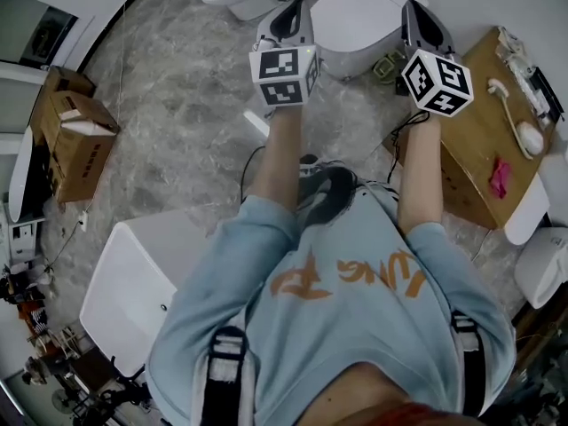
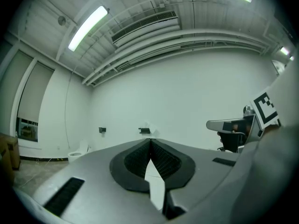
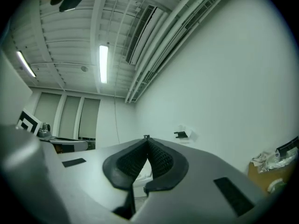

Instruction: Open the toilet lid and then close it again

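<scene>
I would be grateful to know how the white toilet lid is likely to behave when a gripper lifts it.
The toilet lid looks smooth and glossy, so probably slippery. It appears one broad rigid shell, so it likely lifts stiffly without flexing.

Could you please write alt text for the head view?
Seen from above, a person holds the left gripper and right gripper, both shut and empty, out toward a white toilet with its lid down. Cardboard box at left, wooden table at right.

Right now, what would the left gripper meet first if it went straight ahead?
The left gripper points level, seemingly above the closed toilet; probably the white wall first, near a small black bracket.
</scene>
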`<action>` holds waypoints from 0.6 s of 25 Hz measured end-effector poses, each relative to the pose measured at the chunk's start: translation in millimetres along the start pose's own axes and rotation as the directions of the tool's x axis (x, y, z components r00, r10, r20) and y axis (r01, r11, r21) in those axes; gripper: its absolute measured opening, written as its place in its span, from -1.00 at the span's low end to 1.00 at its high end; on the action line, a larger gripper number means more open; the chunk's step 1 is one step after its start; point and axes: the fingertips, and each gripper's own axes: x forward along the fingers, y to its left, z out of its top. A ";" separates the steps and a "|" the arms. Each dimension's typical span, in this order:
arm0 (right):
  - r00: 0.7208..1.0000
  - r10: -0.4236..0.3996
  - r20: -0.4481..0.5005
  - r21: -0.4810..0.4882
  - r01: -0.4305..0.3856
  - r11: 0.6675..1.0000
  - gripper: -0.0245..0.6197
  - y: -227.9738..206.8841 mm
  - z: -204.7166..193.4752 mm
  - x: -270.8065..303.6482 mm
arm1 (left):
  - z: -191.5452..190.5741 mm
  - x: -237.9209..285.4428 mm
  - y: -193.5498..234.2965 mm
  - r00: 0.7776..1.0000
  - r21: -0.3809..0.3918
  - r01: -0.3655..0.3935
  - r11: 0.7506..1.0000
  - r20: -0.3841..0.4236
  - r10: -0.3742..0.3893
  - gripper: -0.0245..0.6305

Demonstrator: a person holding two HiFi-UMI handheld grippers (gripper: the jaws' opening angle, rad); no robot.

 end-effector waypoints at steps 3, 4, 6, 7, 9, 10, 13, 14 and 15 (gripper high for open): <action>1.000 0.022 -0.018 0.003 -0.022 1.000 -0.88 8.4 -0.1 6.5 | 2.3 -0.4 1.0 1.000 0.014 0.005 1.000 -0.002 -0.005 -0.85; 0.999 0.028 -0.020 0.007 -0.028 1.000 -0.88 11.4 0.5 8.2 | 3.8 -1.6 2.6 1.000 0.017 0.002 1.000 0.002 -0.002 -0.85; 0.999 0.041 -0.025 0.005 -0.040 0.999 -0.88 17.5 -1.1 10.0 | 4.3 -4.6 8.4 1.000 0.015 -0.012 1.000 0.007 0.011 -0.85; 0.999 0.043 -0.030 0.002 -0.043 0.999 -0.88 19.4 -3.5 10.8 | 2.9 -5.7 11.7 1.000 0.013 -0.018 1.000 0.004 0.018 -0.85; 0.998 0.041 -0.041 0.002 -0.041 0.999 -0.88 19.7 -6.9 13.3 | 0.4 -6.4 17.7 1.000 0.011 -0.028 1.000 -0.006 0.028 -0.85; 0.998 0.039 -0.046 0.006 -0.039 0.999 -0.88 19.0 -6.9 15.3 | 0.6 -6.7 20.8 0.999 0.010 -0.031 0.999 -0.007 0.032 -0.85; 0.998 0.035 -0.053 0.049 -0.033 0.998 -0.88 20.5 -2.2 24.7 | 5.3 -7.2 33.2 0.999 0.010 -0.047 0.999 0.006 0.047 -0.85; 0.998 0.041 -0.047 0.064 -0.038 0.997 -0.88 23.0 0.5 29.0 | 6.7 -6.0 38.1 0.999 0.009 -0.052 0.999 0.012 0.052 -0.85; 0.998 0.048 -0.037 0.067 -0.046 0.997 -0.88 26.0 3.7 33.7 | 7.7 -3.8 43.0 0.998 0.008 -0.056 0.998 0.019 0.056 -0.85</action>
